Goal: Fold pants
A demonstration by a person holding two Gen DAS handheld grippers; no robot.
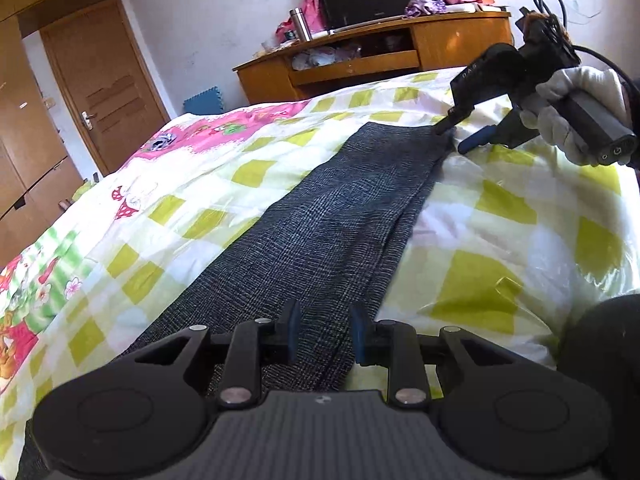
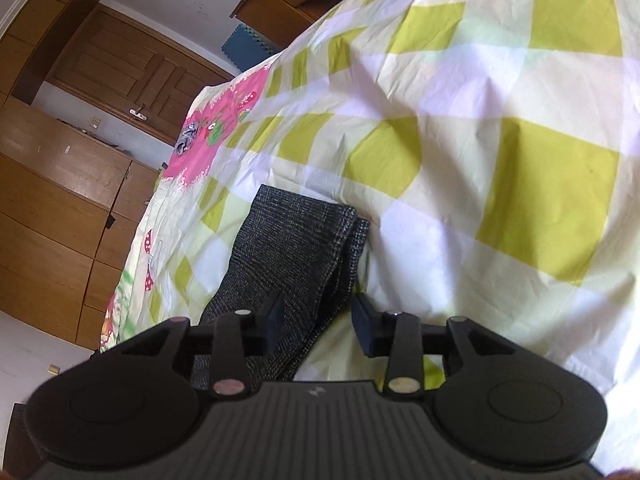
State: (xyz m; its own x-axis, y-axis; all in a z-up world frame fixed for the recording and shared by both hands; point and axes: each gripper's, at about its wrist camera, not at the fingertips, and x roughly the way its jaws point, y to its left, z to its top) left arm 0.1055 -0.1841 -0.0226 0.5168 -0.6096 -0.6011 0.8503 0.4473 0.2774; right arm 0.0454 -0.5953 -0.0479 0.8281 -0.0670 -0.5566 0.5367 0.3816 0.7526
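I am keeping the pants [image 1: 320, 216] lying as one long dark strip on the checked bedspread [image 1: 500, 240], legs stacked so an end-to-end fold should be possible. My left gripper [image 1: 324, 334] is hovering with its jaws apart near one end, gripping nothing. My right gripper [image 2: 316, 320] is straddling the hem corner with parted jaws, empty, likely ready to pinch.
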